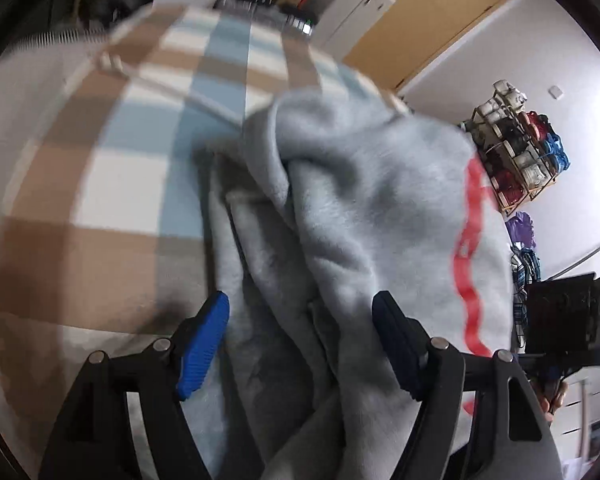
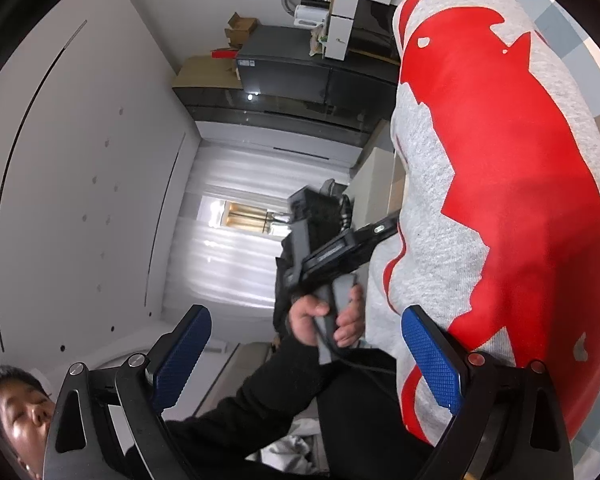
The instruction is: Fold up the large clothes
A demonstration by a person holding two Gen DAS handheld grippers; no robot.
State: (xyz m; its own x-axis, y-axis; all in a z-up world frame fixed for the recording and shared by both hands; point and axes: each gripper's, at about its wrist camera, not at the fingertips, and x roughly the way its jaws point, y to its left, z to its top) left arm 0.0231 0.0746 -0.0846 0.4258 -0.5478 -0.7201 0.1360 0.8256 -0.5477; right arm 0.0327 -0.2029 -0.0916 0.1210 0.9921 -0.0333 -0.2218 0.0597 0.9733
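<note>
A: The left gripper (image 1: 300, 344) points down at the sweatshirt (image 1: 360, 208), jaws spread. Grey cloth lies between the fingers (image 1: 204, 344), but the pads don't press on it, so nothing is pinched.

B: And the right gripper (image 2: 308, 364)?

A: Also spread. It sits beside the red-printed side of the sweatshirt, with the cloth just behind one finger and nothing between the two.

B: Where does the garment lie?

A: Bunched on the checked cover (image 1: 100, 168), toward its right edge in the left view, with bare checks left of it. The red print (image 1: 472, 248) runs down the heap's far side.

B: What could go wrong?

A: My guess: with both sets of jaws apart, the heap can slump and lose whatever fold it has. The cloth is thick and creased in layers, so a closing pinch could catch several layers, or only the top one, and drag the fold crooked. It also sits near the cover's edge, so a pull that way could slide part of it off.

B: Counts?

A: One sweatshirt, one cover, two grippers, one hand (image 2: 328, 320) in view holding the left handle. One rack (image 1: 516, 152) by the wall.
</note>
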